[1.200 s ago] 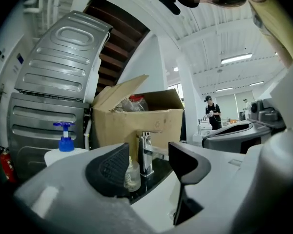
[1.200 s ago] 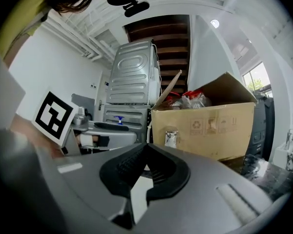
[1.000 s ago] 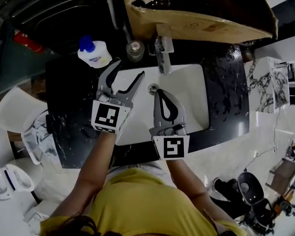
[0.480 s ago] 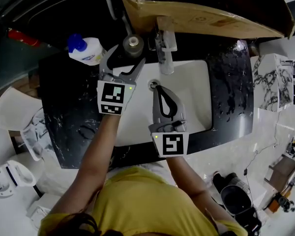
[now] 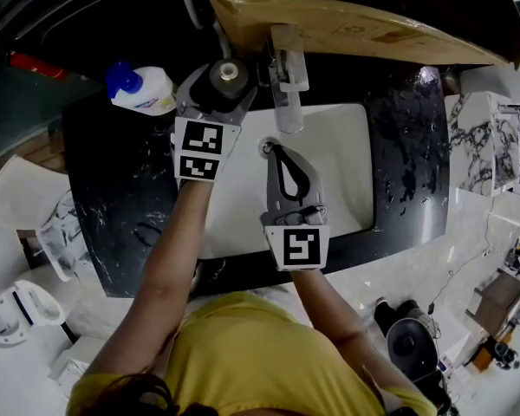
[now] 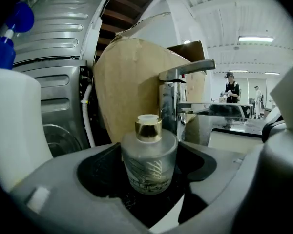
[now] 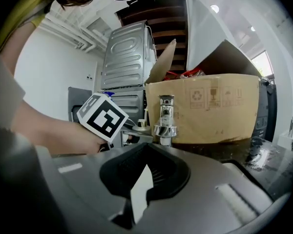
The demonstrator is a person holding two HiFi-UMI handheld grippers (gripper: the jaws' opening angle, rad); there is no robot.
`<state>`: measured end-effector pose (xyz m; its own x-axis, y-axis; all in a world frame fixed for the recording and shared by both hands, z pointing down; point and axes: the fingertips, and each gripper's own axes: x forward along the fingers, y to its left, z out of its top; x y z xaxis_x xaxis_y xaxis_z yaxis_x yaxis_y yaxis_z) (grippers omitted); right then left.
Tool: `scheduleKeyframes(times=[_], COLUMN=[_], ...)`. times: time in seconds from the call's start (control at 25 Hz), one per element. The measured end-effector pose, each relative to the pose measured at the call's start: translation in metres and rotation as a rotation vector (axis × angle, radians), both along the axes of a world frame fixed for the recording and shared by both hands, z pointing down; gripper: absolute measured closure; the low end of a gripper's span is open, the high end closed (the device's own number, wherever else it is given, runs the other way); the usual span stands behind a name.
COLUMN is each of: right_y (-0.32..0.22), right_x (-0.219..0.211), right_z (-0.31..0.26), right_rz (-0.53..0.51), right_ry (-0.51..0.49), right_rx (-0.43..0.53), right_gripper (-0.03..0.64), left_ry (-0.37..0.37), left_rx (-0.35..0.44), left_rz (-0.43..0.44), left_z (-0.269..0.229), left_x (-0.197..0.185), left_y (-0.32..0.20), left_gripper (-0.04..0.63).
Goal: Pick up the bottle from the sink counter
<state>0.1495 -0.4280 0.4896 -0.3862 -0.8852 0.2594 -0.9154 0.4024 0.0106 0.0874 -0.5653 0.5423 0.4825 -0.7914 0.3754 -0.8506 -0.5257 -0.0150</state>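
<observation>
**Left jaws reach the bottle**

Our left gripper (image 5: 222, 78) has moved forward; the bottle (image 6: 149, 162) now stands upright between its opening jaws, untouched, set for a squeeze. Our right gripper (image 5: 276, 151) waits behind, jaws pressed together.

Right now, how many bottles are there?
2. A small frosted bottle sits between the left gripper's opening jaws; a white blue-capped bottle stands left of it. The box may hide others.
</observation>
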Motion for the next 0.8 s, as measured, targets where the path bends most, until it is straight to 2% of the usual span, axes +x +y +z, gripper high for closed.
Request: scheduleKeyframes(times=[0.36, 0.8], right_y=[0.0, 0.016], right_x=[0.004, 0.003], right_z=[-0.003, -0.027], right_rz=[0.007, 0.042], right_ry=[0.007, 0.024], right_rx=[0.004, 0.052], right_gripper=[0.617, 0.617], left_ry=[0.013, 0.022], left_rx=[-0.005, 0.058], left_rz=[0.013, 0.057], left_z=[-0.003, -0.063], left_x=[0.0, -0.008], left_y=[0.003, 0.062], left_gripper=[0.262, 0.262])
